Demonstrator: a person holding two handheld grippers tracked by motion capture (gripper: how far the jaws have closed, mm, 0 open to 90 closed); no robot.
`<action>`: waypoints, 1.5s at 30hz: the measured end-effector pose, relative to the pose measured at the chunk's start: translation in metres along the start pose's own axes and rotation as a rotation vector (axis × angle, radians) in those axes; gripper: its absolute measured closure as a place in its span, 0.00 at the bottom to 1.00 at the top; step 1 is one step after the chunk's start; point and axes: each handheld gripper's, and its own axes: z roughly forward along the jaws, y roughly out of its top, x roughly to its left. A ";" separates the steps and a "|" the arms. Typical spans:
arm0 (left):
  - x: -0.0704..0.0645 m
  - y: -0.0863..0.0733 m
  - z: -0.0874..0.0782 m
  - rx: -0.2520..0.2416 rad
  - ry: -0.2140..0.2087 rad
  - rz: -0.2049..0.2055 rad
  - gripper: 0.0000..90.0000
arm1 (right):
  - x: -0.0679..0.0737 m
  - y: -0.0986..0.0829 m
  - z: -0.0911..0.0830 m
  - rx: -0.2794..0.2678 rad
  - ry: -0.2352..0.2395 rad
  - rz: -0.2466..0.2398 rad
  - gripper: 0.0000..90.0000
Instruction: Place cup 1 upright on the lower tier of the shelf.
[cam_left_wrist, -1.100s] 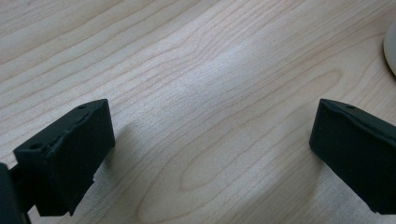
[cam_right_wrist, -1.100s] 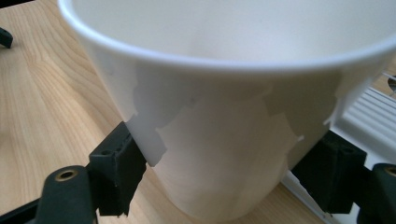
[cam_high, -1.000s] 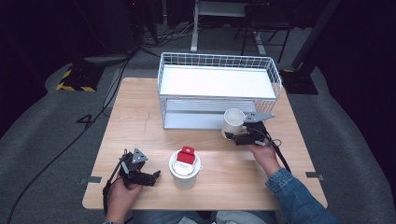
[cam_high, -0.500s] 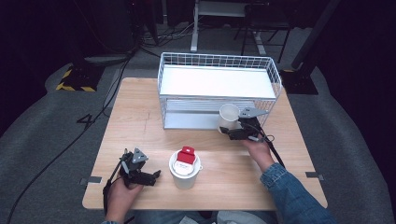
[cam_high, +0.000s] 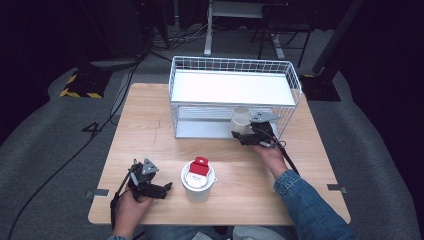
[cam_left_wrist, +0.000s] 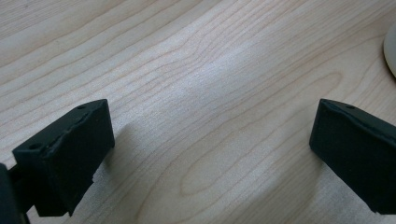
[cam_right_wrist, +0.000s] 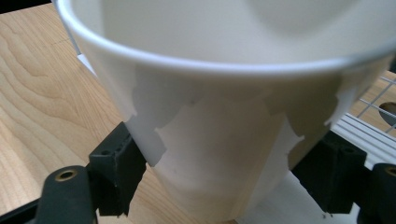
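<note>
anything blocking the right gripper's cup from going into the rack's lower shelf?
Nothing visible. The right gripper holds the white cup at the open front of the wire rack, lower level. The other cup stands apart, nearer the person.

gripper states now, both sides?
Left gripper: open, holding nothing, low over the table.
Right gripper: shut on the white cup, by the wire rack.

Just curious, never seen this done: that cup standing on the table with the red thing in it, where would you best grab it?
Probably around the cup's outer wall below the rim, coming from its left, where the open left gripper lies. It stands upright and tapers downward, so the wider rim resists slipping.
</note>
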 end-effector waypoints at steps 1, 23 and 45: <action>0.000 0.000 0.000 0.000 0.000 0.001 0.00 | -0.001 0.000 0.002 -0.002 -0.002 -0.004 0.27; 0.000 0.000 0.000 0.000 0.000 0.001 0.00 | -0.007 0.005 0.031 0.009 -0.044 -0.001 0.27; 0.000 0.000 0.000 0.000 0.000 0.000 0.00 | -0.015 -0.002 0.048 0.022 -0.061 0.028 0.26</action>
